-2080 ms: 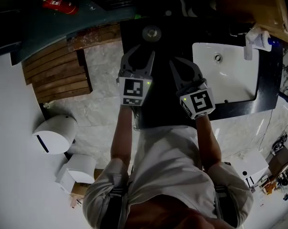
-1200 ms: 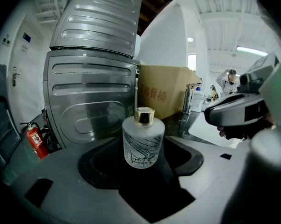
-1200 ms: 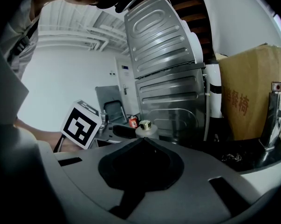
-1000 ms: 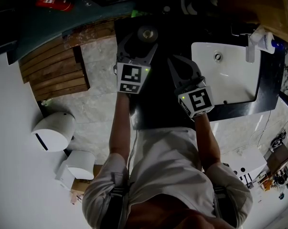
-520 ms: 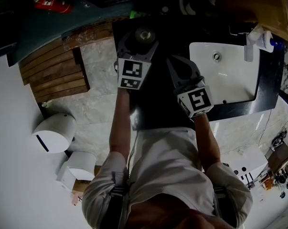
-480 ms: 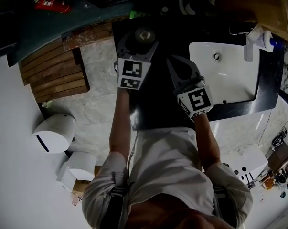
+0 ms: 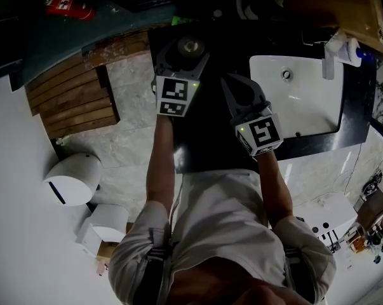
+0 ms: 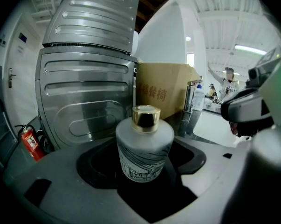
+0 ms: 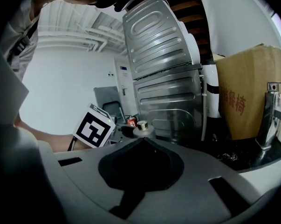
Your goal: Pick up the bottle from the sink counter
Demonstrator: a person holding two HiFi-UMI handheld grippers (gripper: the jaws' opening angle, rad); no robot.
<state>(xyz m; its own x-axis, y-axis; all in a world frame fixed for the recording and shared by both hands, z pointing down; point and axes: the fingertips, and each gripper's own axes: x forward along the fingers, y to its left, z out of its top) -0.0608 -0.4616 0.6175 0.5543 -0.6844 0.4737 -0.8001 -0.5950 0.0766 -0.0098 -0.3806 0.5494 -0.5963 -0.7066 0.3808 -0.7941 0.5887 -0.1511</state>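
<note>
Left gripper view: my left claw [image 7: 183, 49] is opening around the frosted bottle [image 8: 145, 148], ungripped; closing off-centre could topple it.

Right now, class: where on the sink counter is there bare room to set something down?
Bare: the counter front, behind both claws, and the black stretch between right claw and basin. Crowded: the back left corner, where the left claw, jaws opening, straddles the bottle; also around the tap.
</note>
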